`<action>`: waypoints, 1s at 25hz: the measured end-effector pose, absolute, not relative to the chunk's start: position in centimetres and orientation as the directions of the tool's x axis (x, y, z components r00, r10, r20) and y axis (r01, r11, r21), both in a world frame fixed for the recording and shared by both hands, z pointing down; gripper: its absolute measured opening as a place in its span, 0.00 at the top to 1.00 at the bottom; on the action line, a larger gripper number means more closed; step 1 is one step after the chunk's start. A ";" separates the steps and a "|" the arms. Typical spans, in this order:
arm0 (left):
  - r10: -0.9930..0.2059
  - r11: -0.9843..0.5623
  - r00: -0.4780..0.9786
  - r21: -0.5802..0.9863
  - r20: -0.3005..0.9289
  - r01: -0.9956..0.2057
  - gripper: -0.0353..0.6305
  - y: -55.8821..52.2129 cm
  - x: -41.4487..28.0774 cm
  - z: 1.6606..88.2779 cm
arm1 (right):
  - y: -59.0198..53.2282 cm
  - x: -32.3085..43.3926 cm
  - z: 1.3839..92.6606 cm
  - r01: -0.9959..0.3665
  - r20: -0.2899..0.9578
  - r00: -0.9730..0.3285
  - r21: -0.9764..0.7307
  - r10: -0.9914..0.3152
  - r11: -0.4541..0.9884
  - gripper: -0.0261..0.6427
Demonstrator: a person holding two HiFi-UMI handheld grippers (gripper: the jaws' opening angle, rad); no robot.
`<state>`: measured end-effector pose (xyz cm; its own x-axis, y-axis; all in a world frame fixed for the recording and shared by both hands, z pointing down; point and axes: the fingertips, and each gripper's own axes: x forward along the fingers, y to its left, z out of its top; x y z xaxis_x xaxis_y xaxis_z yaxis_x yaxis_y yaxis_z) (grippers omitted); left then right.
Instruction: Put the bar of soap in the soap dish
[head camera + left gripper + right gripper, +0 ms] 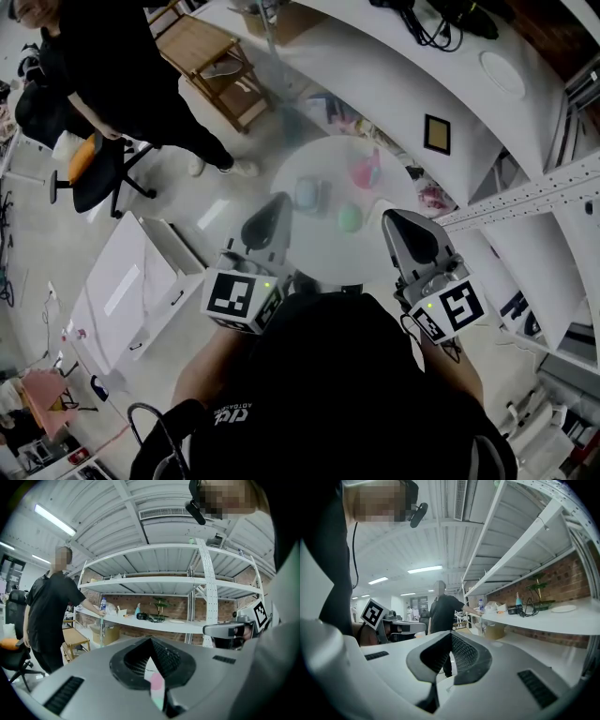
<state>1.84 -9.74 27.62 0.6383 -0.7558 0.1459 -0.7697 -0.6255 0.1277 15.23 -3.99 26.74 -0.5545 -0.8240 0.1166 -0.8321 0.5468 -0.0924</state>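
Green bar of soap (350,218) sits on the round white table (323,261), just beside the pale blue soap dish (309,194), not in it. Pink item (366,172) is behind them; I can't ID it. My left gripper (282,199) and right gripper (388,217) are at the table's near side, clear of the soap. Both have jaws closed tip to tip with nothing in them. Person in black (122,84) stands by the shelving.

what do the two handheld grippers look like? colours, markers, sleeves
Both the left gripper and right gripper are light grey with dark ribbed pads. Each carries a cube with black-and-white square markers and a small green light. The person wears a black top.
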 end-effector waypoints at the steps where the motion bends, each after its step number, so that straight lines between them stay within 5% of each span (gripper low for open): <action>1: -0.757 -0.625 0.638 0.126 0.143 -0.770 0.95 -9.8 1.8 27.4 | -3.9 15.4 26.7 -0.834 0.117 -0.552 -0.092 -0.825 0.545 0.94; 25: -0.766 -0.612 0.627 0.139 0.140 -0.779 0.95 -10.4 1.2 27.8 | -4.8 14.9 28.1 -0.826 0.154 -0.563 -0.112 -0.812 0.552 0.94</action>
